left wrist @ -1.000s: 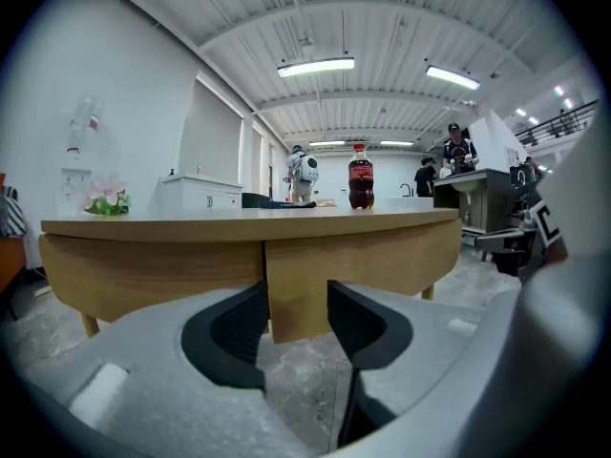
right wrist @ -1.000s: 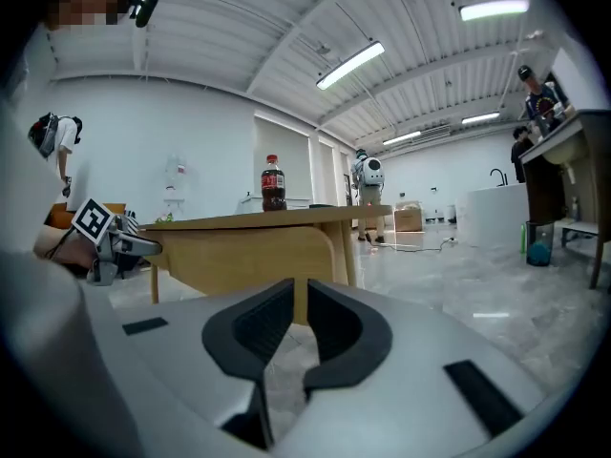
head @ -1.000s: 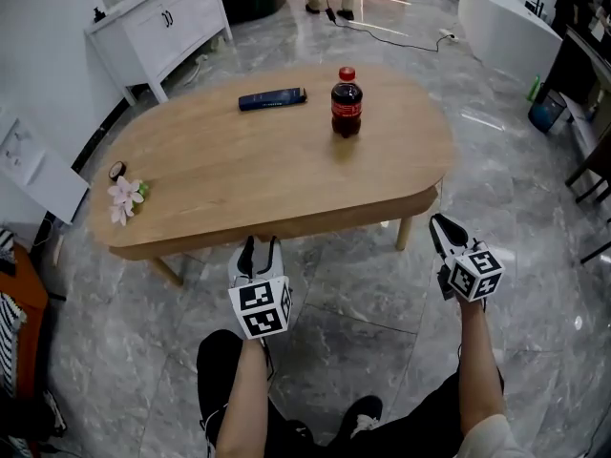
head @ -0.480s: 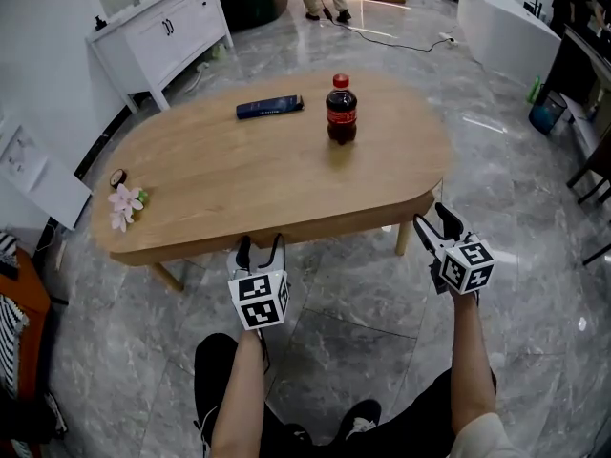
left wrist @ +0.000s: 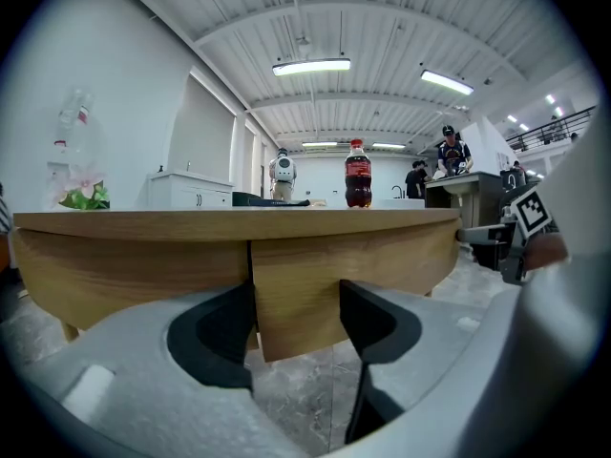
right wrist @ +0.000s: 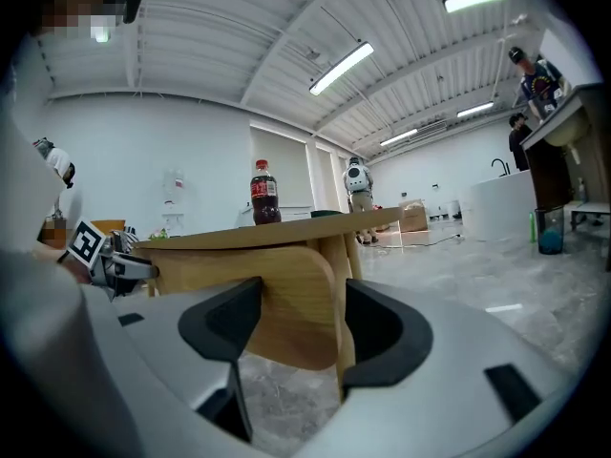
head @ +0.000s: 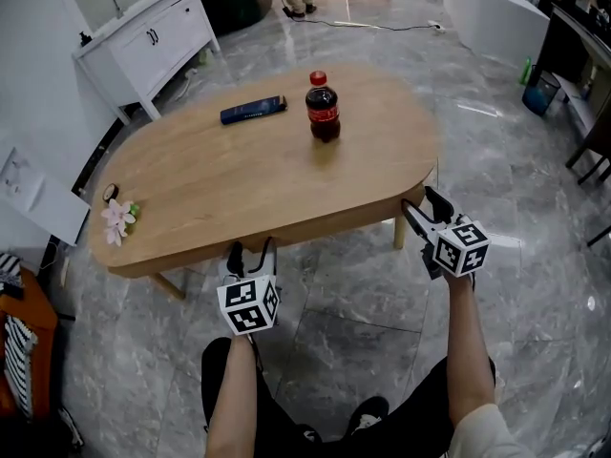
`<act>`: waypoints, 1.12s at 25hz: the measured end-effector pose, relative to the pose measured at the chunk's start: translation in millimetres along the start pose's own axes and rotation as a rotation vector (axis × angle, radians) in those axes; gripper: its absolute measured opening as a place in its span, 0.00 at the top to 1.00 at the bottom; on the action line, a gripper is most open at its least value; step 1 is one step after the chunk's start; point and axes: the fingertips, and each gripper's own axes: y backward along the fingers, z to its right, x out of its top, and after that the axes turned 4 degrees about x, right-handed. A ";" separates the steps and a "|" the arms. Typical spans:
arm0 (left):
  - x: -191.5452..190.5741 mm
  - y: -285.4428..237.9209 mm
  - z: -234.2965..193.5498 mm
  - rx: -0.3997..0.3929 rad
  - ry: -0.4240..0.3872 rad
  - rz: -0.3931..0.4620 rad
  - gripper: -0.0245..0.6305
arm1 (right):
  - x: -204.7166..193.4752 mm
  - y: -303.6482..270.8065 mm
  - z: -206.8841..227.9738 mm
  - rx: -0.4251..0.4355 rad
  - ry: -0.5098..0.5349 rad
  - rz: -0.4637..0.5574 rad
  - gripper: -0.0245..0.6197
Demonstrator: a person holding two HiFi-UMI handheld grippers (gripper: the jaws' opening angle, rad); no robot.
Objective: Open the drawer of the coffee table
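Head view: coffee table point(head: 239, 170) mid-frame, drawer front point(head: 334, 222) along its near edge, flush (left seam shows in the left gripper view). Left gripper point(head: 251, 249), lower centre: jaws wide, just been opening, drawer's left end between them, unpressed. Right gripper point(head: 423, 204), right of centre: jaws likewise just opening, wide, the front's rounded corner between them.

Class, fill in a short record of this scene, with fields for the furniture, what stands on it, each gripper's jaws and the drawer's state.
Furniture: oval wooden coffee table on a grey marble floor
On top: cola bottle, dark flat case, pink flowers near the left end
Left gripper: jaws apart, just been opening; a lower corner of the drawer front lies between them, not gripped
Right gripper: jaws apart, just been opening; the table's rounded side panel lies between them, not gripped
Drawer: looks shut
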 end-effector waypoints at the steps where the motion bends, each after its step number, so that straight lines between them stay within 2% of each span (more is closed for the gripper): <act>1: 0.1 -0.3 0.1 0.002 0.000 0.002 0.56 | 0.7 -1.0 -0.3 0.006 -0.002 0.003 0.54; 5: 0.3 -1.2 -1.5 0.012 0.002 0.002 0.55 | 0.0 -3.0 -9.5 0.058 0.032 0.004 0.51; 9: 0.0 0.8 -2.4 0.013 0.007 -0.013 0.56 | -0.9 -4.6 -14.4 0.033 0.073 -0.019 0.49; 17: -1.0 2.6 0.1 0.012 0.012 -0.033 0.56 | -2.4 -2.8 -16.0 -0.007 0.075 -0.042 0.46; 28: -4.8 27.5 6.5 0.021 0.022 0.006 0.56 | -8.1 21.6 -29.4 0.014 0.089 -0.084 0.46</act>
